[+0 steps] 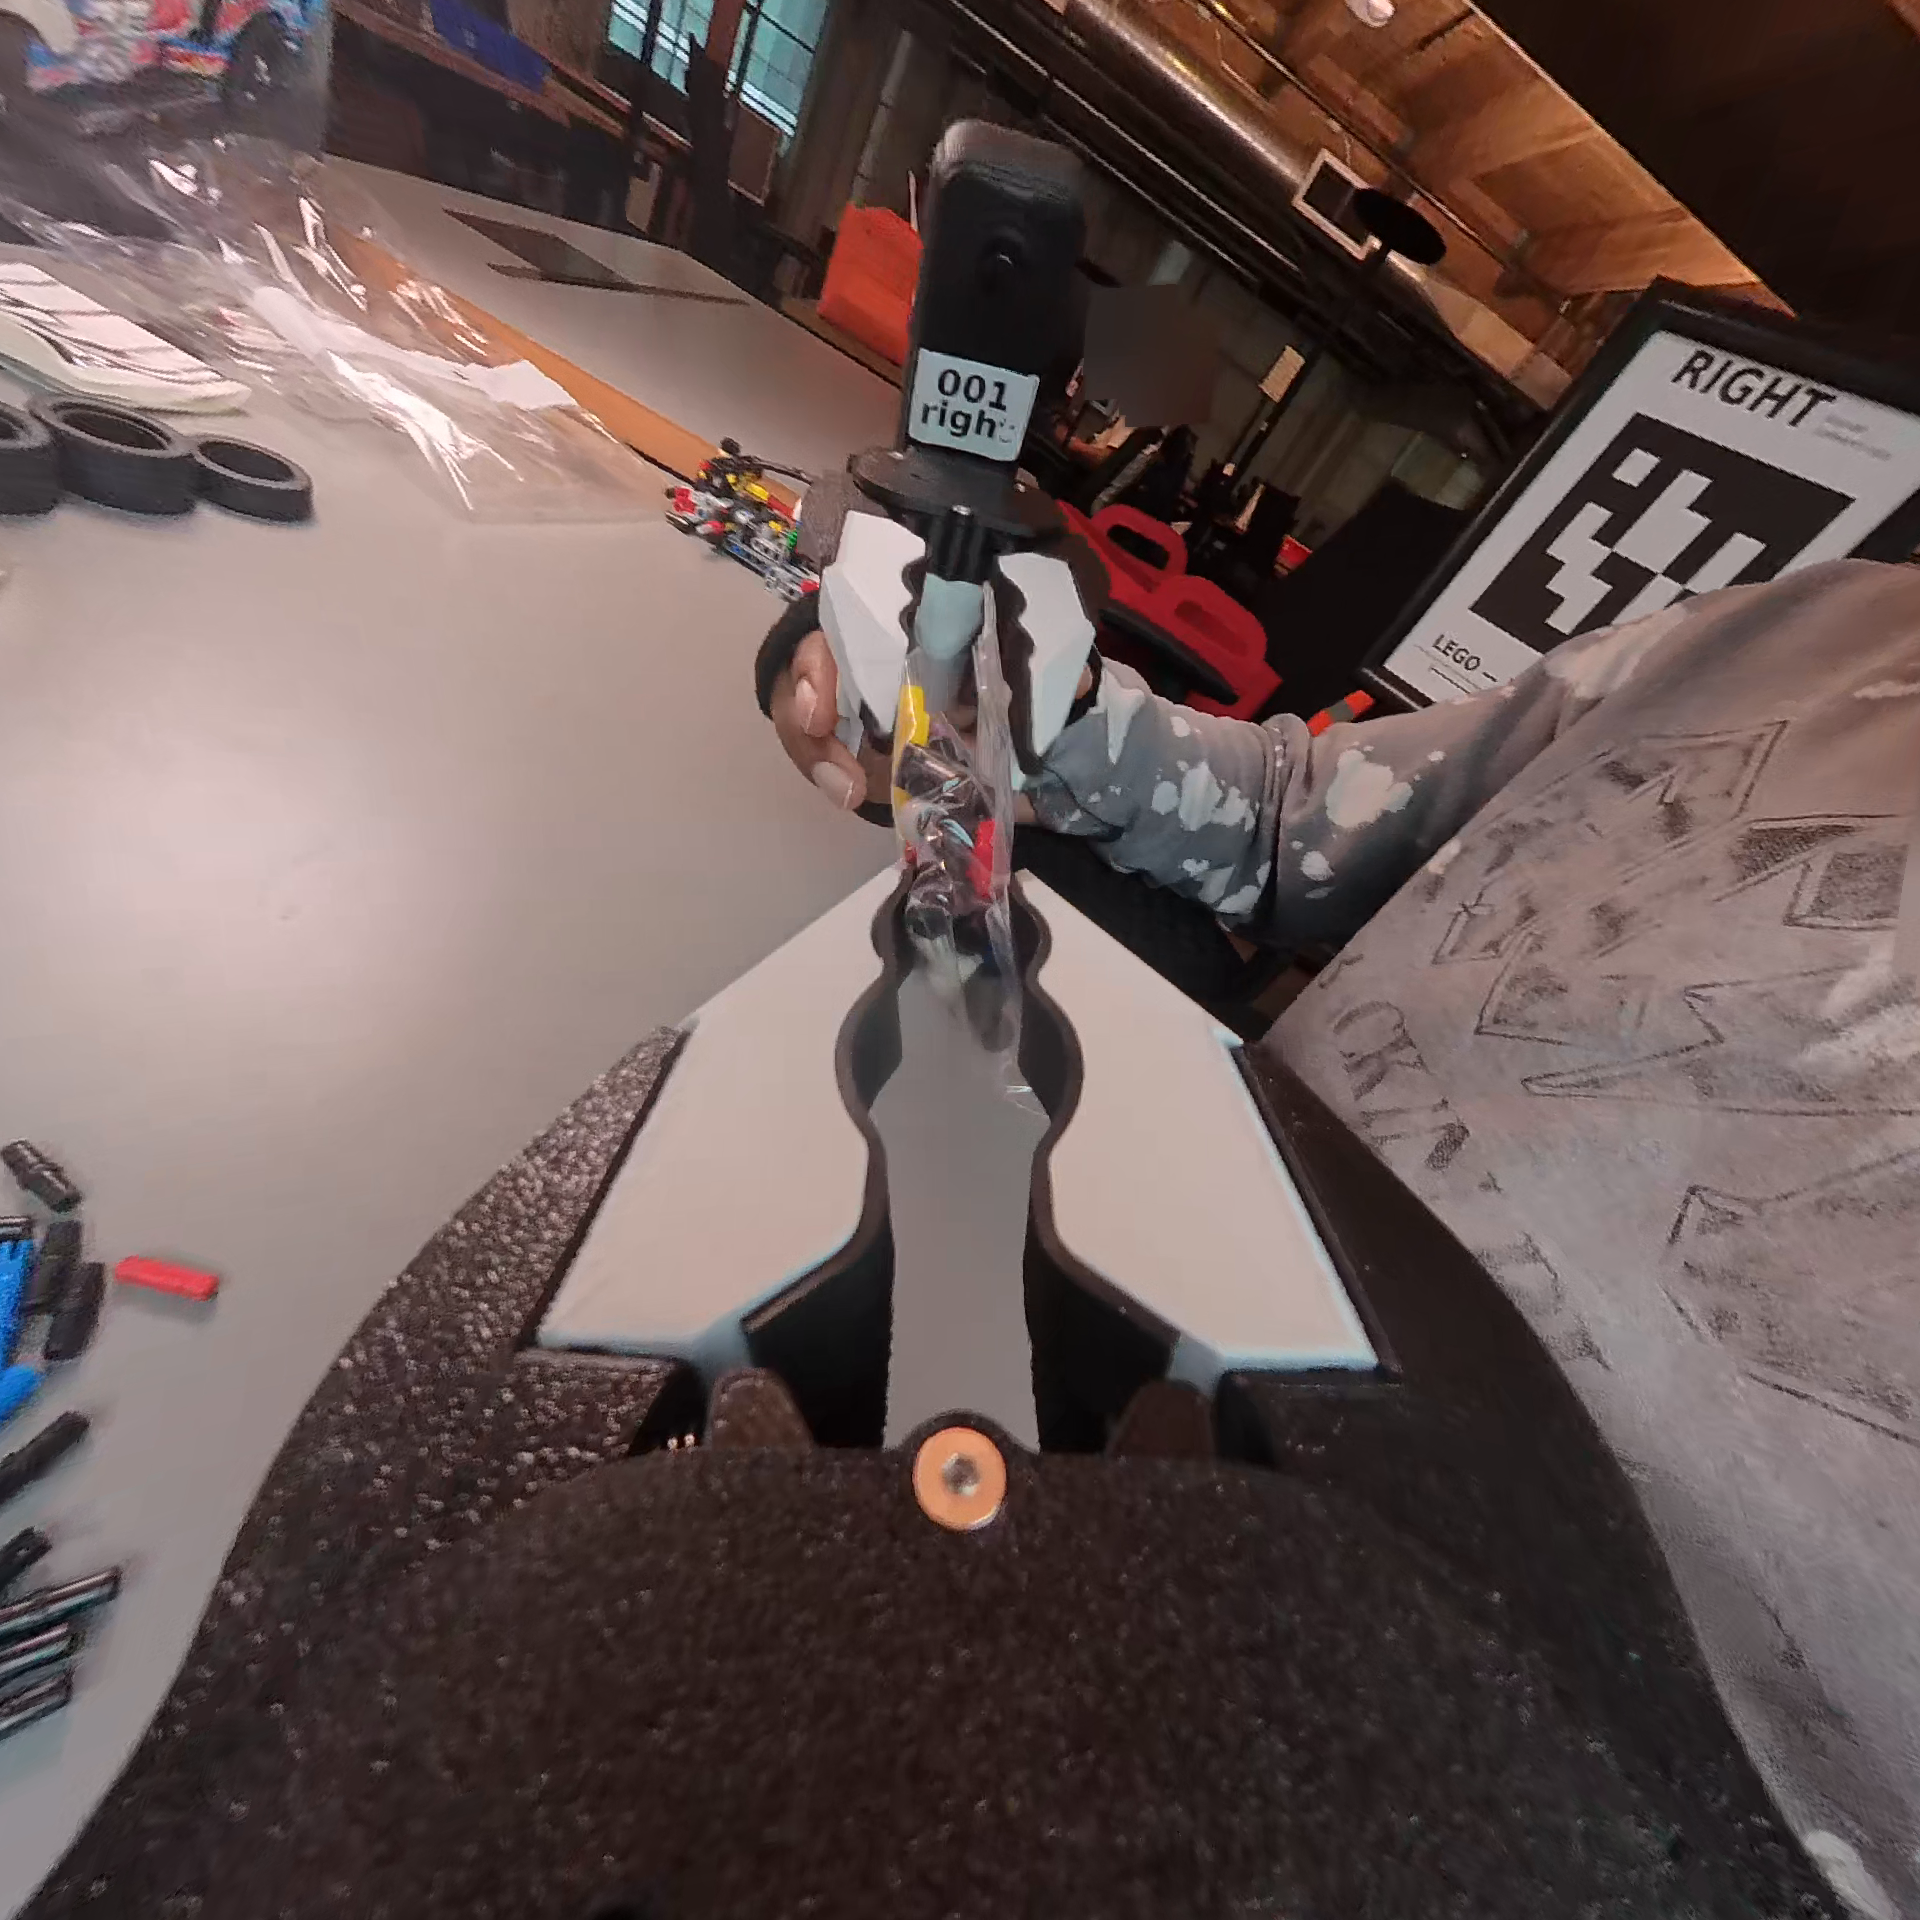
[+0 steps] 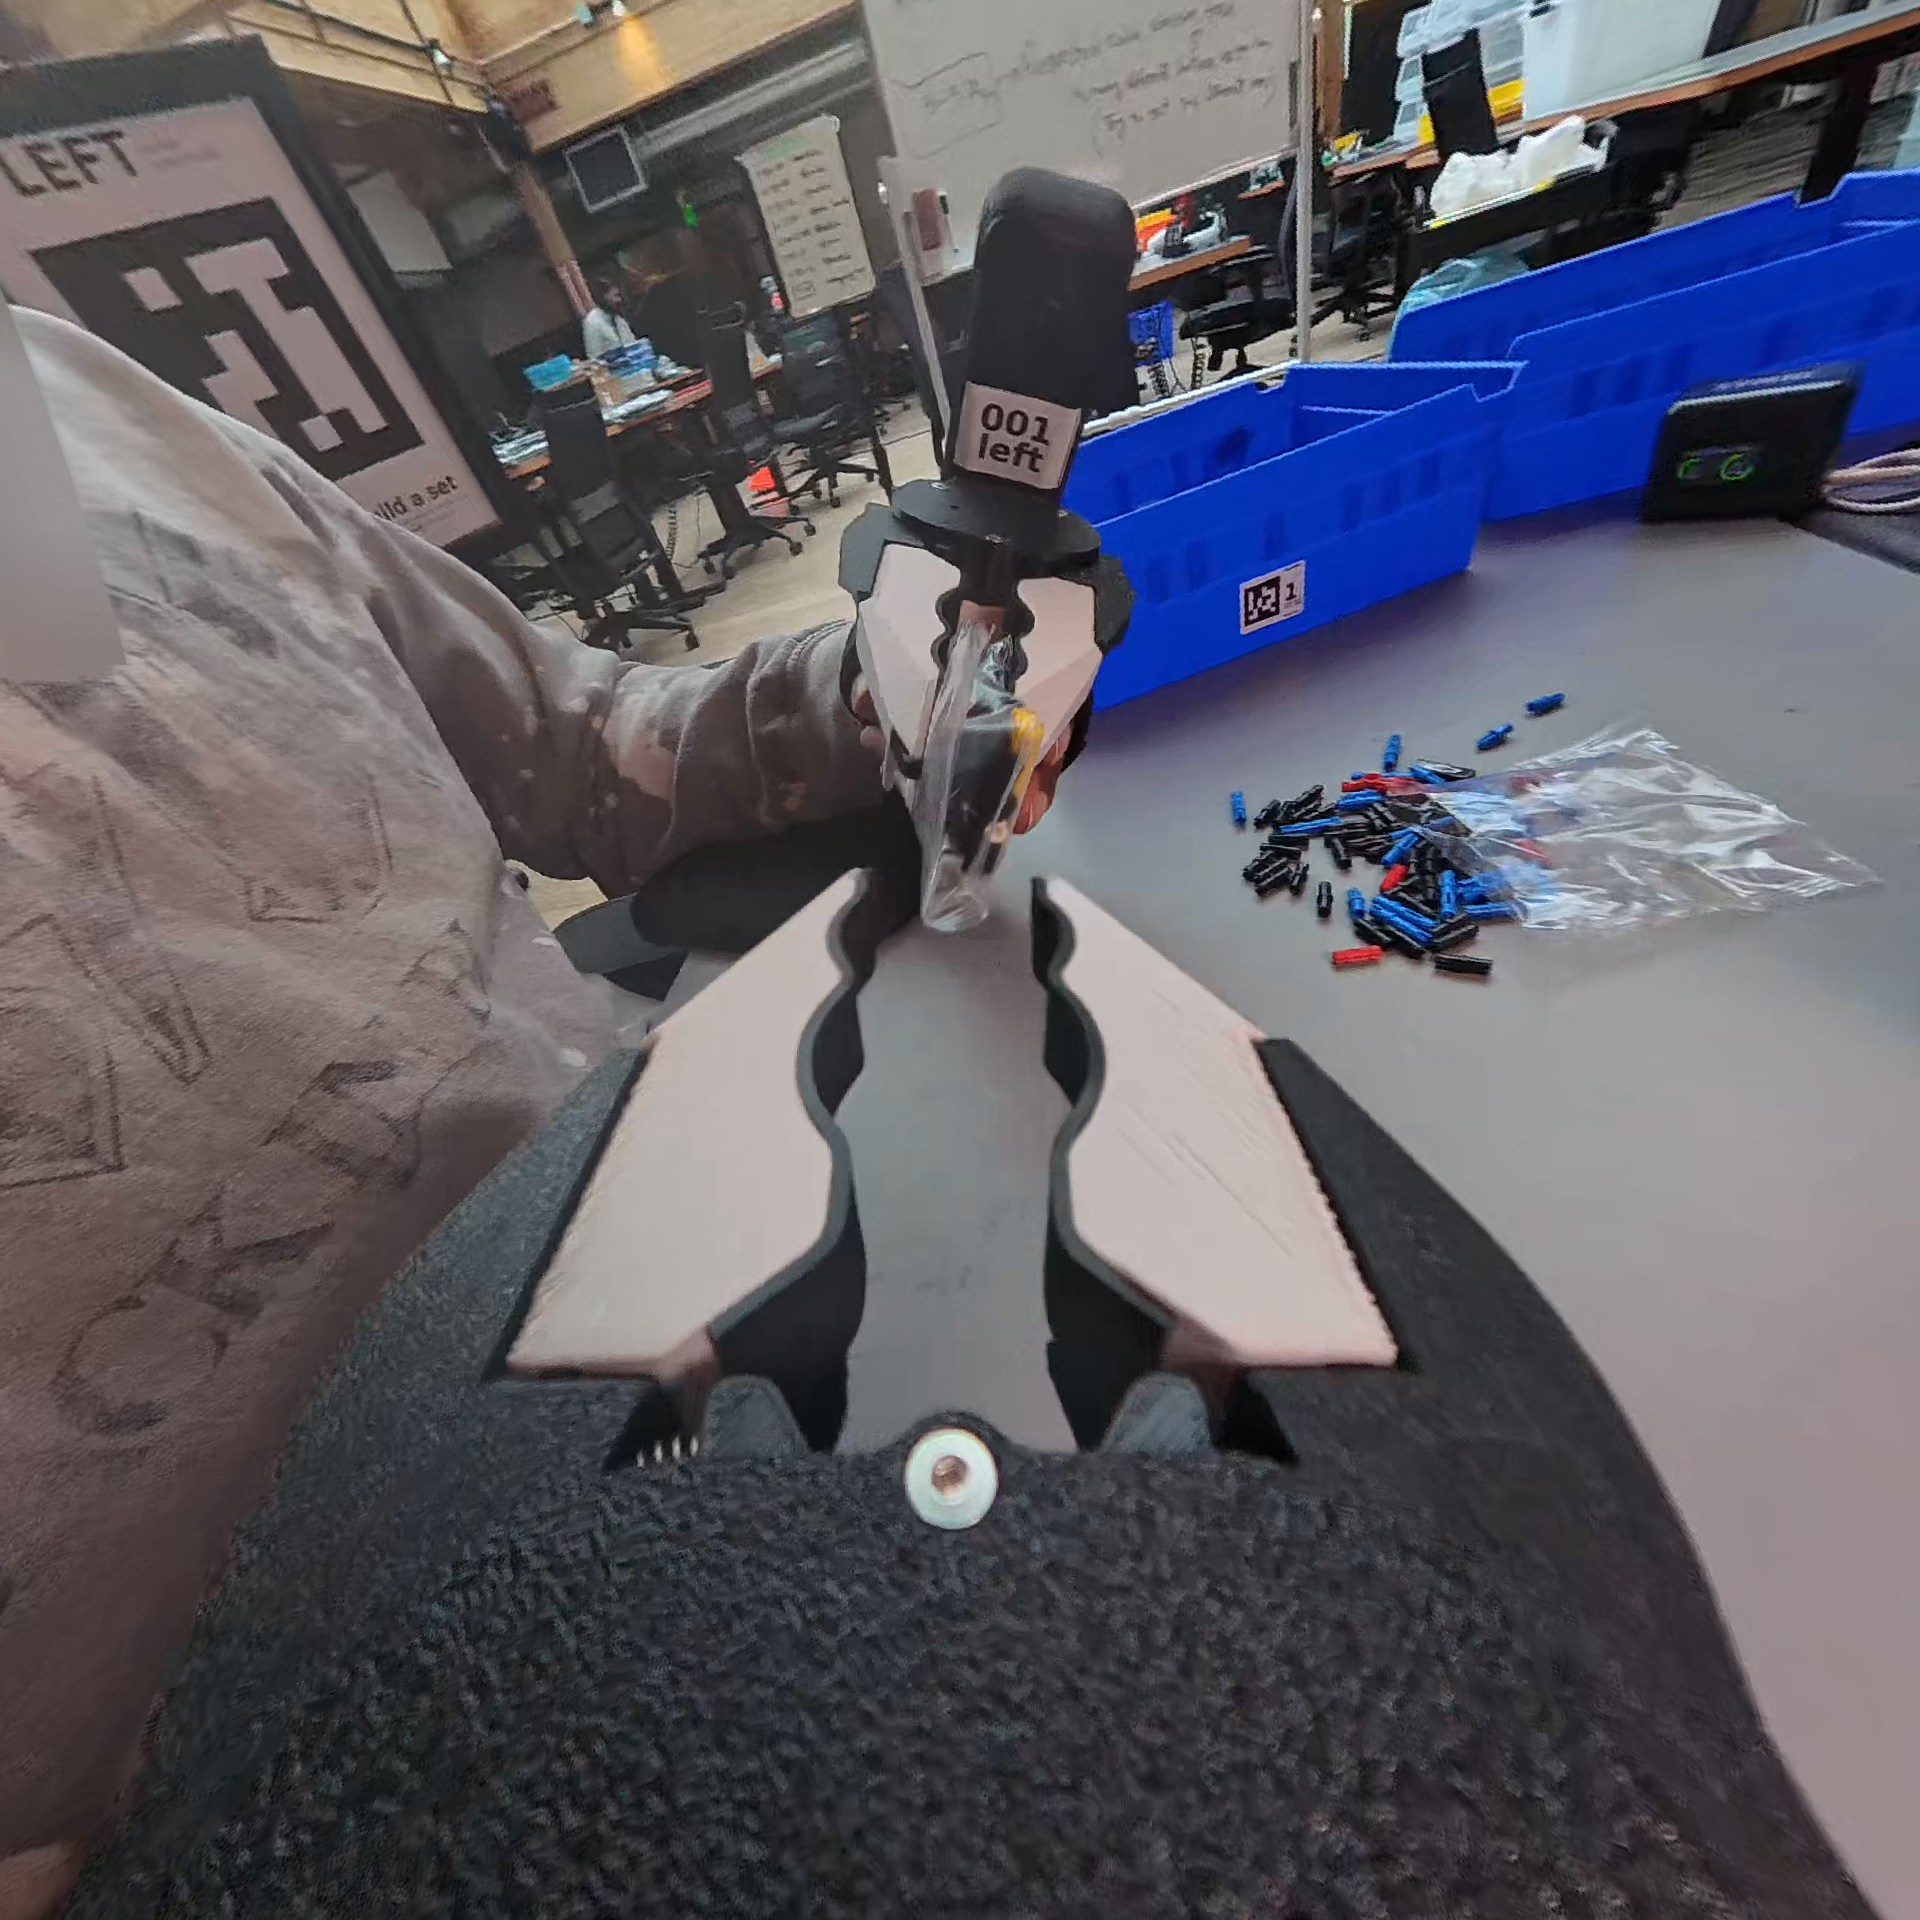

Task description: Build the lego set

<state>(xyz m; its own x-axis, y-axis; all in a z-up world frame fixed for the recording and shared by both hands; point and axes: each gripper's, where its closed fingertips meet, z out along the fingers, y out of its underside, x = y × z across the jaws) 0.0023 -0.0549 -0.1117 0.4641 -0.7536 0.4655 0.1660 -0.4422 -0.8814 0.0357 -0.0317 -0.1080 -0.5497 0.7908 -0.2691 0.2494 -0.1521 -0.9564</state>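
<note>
A small clear plastic bag of lego parts (image 1: 951, 831) with black, red and yellow pieces hangs in the air between my two grippers. My left gripper (image 1: 961, 914) is shut on one end of it. In the right wrist view the bag (image 2: 961, 821) sticks out of the left gripper (image 2: 977, 738) toward me. My right gripper (image 2: 951, 888) is open, with the free end of the bag between its fingertips and not pinched. It also shows in the left wrist view as the far gripper (image 1: 951, 727), facing mine just above the table edge.
A pile of black, blue and red pins (image 2: 1382, 862) and an opened clear bag (image 2: 1642, 831) lie on the grey table. Blue bins (image 2: 1299, 520) stand behind. Black tyres (image 1: 156, 468), a part-built model (image 1: 743, 520) and loose pins (image 1: 52, 1299) lie to the left. The person's sleeve (image 1: 1195, 790) is close. About 5 cm separates my left fingertips from my right.
</note>
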